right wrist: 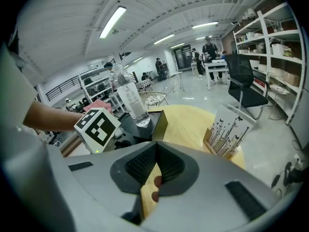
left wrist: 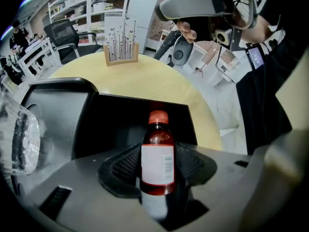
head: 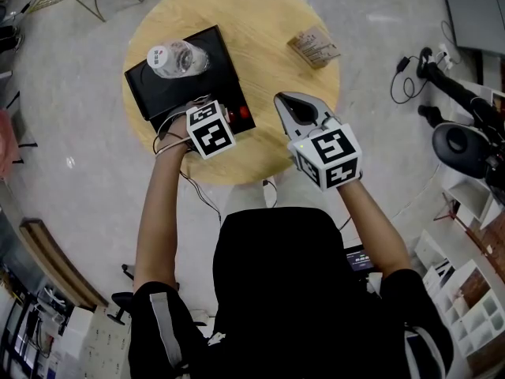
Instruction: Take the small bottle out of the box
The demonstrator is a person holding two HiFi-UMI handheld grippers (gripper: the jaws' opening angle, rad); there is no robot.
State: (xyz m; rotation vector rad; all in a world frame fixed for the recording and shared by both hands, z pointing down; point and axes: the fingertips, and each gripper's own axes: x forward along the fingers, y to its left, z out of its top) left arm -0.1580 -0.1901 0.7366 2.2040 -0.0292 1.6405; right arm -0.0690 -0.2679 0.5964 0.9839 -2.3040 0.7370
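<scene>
A small brown bottle [left wrist: 157,153] with an orange-red cap and a white label stands upright between the jaws of my left gripper [left wrist: 157,173], which is shut on it. In the head view its red cap [head: 244,113] shows at the near right corner of the black box [head: 170,93], just ahead of the left gripper [head: 230,121]. I cannot tell whether the bottle's base rests in the box. My right gripper [head: 293,105] hovers over the table to the right of the box, shut with nothing held [right wrist: 155,149].
A large clear water bottle [head: 177,59] stands in the box's far part [left wrist: 19,139]. A wooden card holder [head: 314,47] with printed cards sits on the round wooden table [head: 260,22] at the far right. Chairs, shelves and cables surround the table.
</scene>
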